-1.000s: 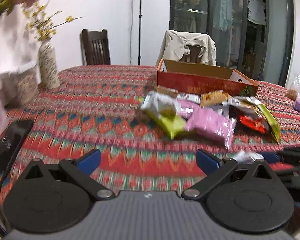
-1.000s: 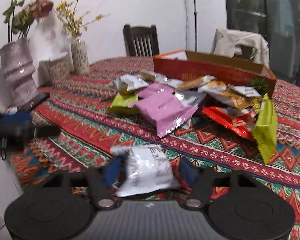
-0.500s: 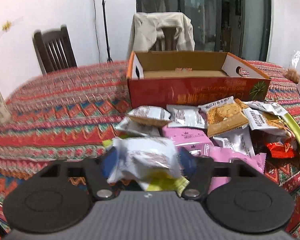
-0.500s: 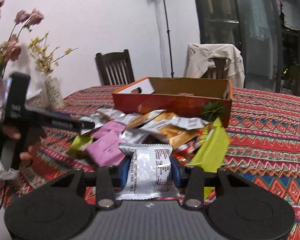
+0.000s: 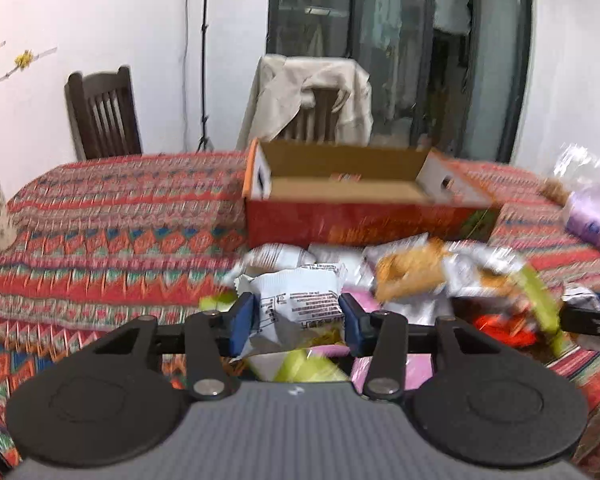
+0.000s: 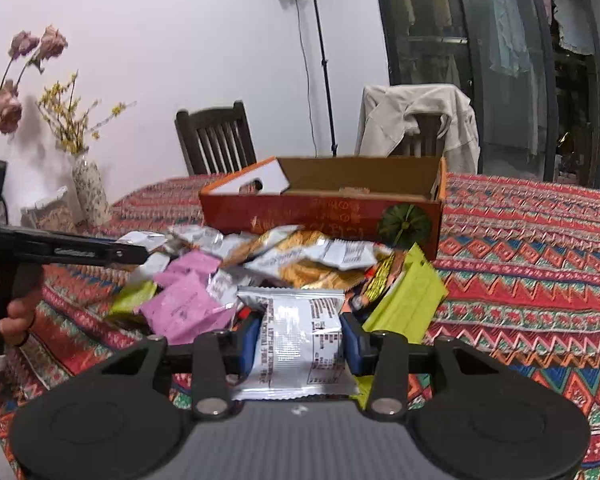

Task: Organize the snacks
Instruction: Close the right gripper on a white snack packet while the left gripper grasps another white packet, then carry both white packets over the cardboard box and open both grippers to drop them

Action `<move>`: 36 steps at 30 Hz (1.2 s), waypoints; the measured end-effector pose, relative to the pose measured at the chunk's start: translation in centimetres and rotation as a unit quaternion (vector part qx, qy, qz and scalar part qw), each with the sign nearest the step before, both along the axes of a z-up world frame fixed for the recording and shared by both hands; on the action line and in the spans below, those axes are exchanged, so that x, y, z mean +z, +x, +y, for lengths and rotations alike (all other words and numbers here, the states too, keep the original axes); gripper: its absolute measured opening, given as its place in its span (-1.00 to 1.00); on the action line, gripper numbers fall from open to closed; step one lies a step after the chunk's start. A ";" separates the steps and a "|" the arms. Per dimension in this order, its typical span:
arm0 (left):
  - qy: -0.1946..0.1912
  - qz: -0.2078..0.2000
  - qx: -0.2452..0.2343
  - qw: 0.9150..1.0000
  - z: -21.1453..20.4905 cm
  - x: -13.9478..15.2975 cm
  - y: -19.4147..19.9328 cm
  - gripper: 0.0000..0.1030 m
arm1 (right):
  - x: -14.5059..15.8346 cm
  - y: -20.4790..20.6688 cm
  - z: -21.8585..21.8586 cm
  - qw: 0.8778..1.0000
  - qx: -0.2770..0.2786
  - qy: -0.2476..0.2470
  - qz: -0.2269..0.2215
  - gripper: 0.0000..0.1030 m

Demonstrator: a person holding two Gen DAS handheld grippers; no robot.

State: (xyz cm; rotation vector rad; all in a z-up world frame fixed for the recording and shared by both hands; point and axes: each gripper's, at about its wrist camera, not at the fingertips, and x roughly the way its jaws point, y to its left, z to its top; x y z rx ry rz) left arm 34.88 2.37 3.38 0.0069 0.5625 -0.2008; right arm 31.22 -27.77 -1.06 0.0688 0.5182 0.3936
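Crinkly foil packets [image 5: 298, 300] nearer cardboard box [image 5: 356, 204].

One open cardboard box [image 6: 324, 216], two wooden chairs [image 6: 216, 140], two pink snack packets [image 6: 180, 308], one lime-green packet [image 6: 408, 304], two grippers [image 5: 298, 316] each clamping one white packet [image 6: 300, 336], one light stand [image 6: 320, 52].

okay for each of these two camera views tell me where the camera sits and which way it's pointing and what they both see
Left wrist: sits on the left gripper, looking forward over a white snack packet clamped in its fingers toward the open cardboard box; the other gripper's tip shows at the right edge.
Right wrist: sits on the right gripper, clamping a silver snack packet and facing the box from further right; the person's left hand shows at left.
Shared: the box, the snack pile and the patterned tablecloth.
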 end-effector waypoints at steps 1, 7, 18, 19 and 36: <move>-0.007 -0.009 -0.009 1.000 0.1 1.2 0.2 -0.09 | 0.4 0.0 -0.3 1.000 -0.001 0.010 -0.005 -0.20; -0.034 -0.023 -0.046 0.998 -0.5 6.5 7.2 -0.08 | 6.1 3.2 -2.7 0.996 0.011 0.052 -0.069 -0.20; 0.017 0.089 -0.018 0.996 -4.8 1.8 31.8 -0.08 | 6.8 29.3 -2.5 0.999 -0.039 -0.022 0.009 -0.19; 0.023 0.099 -0.012 0.995 -5.2 1.0 33.3 -0.08 | 5.8 31.5 -2.2 0.998 -0.045 -0.039 0.028 -0.19; 0.064 0.091 0.016 0.994 -6.2 -1.5 33.5 0.61 | 1.8 40.6 1.1 0.988 -0.030 -0.125 0.089 0.62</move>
